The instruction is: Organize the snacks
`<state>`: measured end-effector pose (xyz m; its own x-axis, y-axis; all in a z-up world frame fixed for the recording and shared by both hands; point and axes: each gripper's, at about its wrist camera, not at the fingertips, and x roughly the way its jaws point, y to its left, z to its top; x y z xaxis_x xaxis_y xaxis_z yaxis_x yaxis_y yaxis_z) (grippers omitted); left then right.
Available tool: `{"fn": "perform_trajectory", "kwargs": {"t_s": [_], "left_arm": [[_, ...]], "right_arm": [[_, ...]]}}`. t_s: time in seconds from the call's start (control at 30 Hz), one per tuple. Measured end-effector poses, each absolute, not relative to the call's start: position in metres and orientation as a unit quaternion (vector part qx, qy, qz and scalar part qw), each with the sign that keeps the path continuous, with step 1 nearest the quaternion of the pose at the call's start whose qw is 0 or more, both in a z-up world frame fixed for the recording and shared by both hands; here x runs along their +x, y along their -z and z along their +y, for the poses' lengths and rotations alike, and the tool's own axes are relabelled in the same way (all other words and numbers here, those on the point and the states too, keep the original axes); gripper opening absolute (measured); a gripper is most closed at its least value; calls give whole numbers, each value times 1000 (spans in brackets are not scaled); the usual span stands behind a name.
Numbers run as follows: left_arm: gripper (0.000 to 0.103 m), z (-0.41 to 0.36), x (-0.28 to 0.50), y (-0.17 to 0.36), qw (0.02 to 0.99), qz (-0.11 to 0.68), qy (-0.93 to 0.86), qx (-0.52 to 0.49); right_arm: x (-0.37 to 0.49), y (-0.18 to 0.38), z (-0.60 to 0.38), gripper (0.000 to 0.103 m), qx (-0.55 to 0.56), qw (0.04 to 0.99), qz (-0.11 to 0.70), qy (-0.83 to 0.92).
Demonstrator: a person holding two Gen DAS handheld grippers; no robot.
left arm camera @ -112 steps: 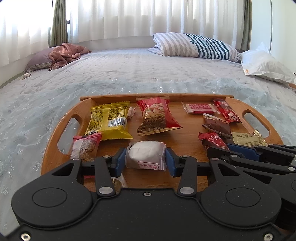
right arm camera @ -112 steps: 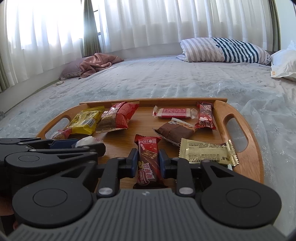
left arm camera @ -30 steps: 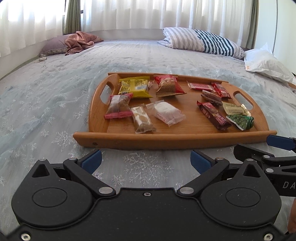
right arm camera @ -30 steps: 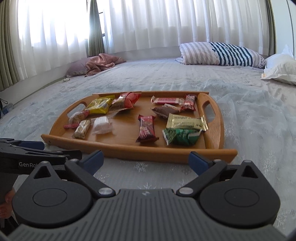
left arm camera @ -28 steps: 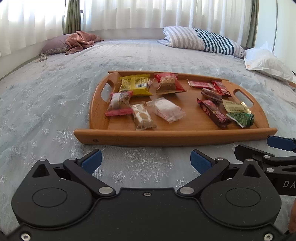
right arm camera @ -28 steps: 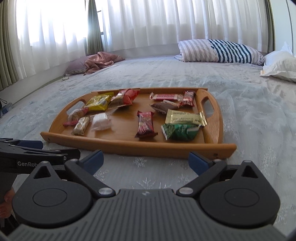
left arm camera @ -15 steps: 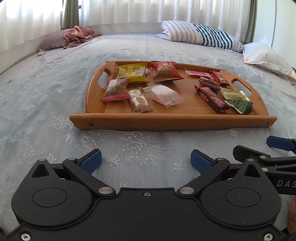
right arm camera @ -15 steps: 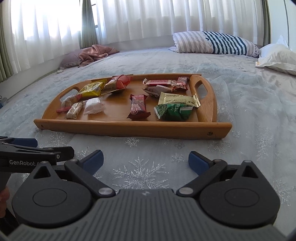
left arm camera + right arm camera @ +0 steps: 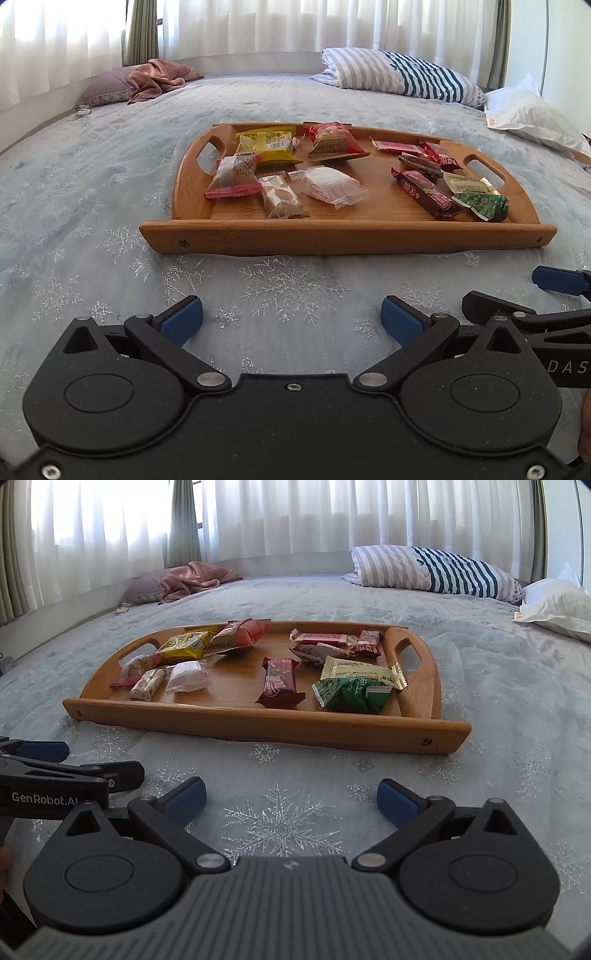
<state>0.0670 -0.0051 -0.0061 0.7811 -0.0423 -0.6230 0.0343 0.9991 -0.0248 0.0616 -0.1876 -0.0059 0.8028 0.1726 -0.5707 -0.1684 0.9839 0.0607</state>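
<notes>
A wooden tray (image 9: 347,234) is lying on the bed (image 9: 92,206), its long axis running left to right across both views, with a cut-out handle at each short end. Two groups of snacks are sitting on it, well apart. On the left side, a yellow packet (image 9: 266,148) and a red packet (image 9: 334,142) are lying at the far edge, both with their long axes pointing roughly away from the cameras. Nearer are a clear packet with a red end (image 9: 233,176), a nougat bar (image 9: 282,196) pointing toward the front rim, and a white cake packet (image 9: 328,184) lying at a slant. On the right side, a dark red chocolate bar (image 9: 279,682) is lying with its long axis running front to back, just beside a green packet (image 9: 351,695), which is overlapped at its far edge by a pale gold packet (image 9: 364,672) lying crosswise. Behind them are a brown bar (image 9: 314,653), a flat red bar (image 9: 319,638) lying crosswise, and a small red bar (image 9: 369,641).

The left gripper (image 9: 291,319) and the right gripper (image 9: 291,797) are both hovering over the bedspread in front of the tray, side by side, each with its jaws spread wide apart and holding nothing
</notes>
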Motion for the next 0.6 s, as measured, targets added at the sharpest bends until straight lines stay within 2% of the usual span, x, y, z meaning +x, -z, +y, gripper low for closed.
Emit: {"fn": "perform_trajectory", "kwargs": {"t_s": [0.6], "left_arm": [[103,-5,69,8,944,330,21,-8]], "right_arm": [[63,8,-186,103,-2,949,300,-95]]}}
